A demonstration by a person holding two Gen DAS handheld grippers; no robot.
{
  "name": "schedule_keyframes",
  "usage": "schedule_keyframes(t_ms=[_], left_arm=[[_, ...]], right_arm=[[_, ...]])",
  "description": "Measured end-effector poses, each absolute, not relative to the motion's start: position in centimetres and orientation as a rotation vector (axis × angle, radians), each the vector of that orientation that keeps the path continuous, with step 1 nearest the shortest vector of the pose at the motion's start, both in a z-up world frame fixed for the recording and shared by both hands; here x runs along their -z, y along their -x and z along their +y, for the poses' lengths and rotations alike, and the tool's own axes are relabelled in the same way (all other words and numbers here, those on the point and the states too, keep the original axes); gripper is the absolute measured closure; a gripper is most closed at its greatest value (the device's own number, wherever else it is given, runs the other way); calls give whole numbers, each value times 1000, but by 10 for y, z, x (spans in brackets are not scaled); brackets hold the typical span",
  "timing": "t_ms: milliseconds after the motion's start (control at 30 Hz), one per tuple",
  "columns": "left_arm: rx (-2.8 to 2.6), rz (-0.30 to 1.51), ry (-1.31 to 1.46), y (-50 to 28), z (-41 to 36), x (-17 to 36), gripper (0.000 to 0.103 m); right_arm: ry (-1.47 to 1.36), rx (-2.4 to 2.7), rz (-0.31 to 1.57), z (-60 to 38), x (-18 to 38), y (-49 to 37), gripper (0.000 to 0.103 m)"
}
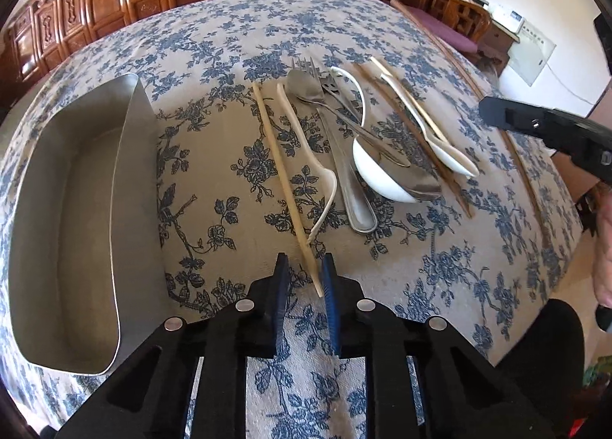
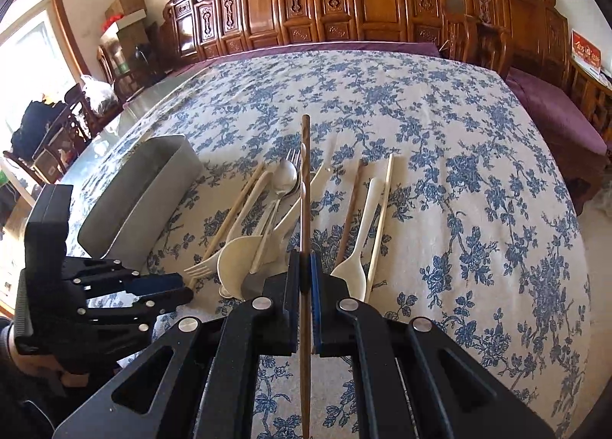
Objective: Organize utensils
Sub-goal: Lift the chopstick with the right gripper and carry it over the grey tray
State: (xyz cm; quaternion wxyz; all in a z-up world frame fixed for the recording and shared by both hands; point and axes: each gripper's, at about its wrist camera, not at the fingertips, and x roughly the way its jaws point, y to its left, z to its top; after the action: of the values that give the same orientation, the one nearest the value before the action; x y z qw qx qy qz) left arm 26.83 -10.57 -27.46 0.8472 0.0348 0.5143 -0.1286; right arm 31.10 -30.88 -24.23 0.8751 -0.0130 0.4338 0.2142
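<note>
Two grippers are working at the same time; the right gripper (image 2: 305,274) is clamping narrow on a dark brown wooden chopstick (image 2: 305,186), whose long axis is pointing straight ahead along the fingers, lifted above the pile; the left gripper (image 1: 304,274) is standing half-open around the near end of a pale cream chopstick (image 1: 281,175), not yet pinching it, I judge; this stick is lying just right of the oblong steel tray (image 1: 126,156), running away from the fingers; the left gripper is nearer to the tray, so its stick should go in first.
</note>
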Motion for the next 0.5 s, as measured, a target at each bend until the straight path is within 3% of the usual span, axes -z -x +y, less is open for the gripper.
schedule_keyframes(t_ms=[133, 500], left_arm=[[239, 1083, -102, -271, -107, 275, 97], [216, 1031, -91, -248, -84, 250, 99]], right_arm=[[28, -446, 902, -308, 240, -311, 96], [43, -456, 896, -301, 235, -307, 96]])
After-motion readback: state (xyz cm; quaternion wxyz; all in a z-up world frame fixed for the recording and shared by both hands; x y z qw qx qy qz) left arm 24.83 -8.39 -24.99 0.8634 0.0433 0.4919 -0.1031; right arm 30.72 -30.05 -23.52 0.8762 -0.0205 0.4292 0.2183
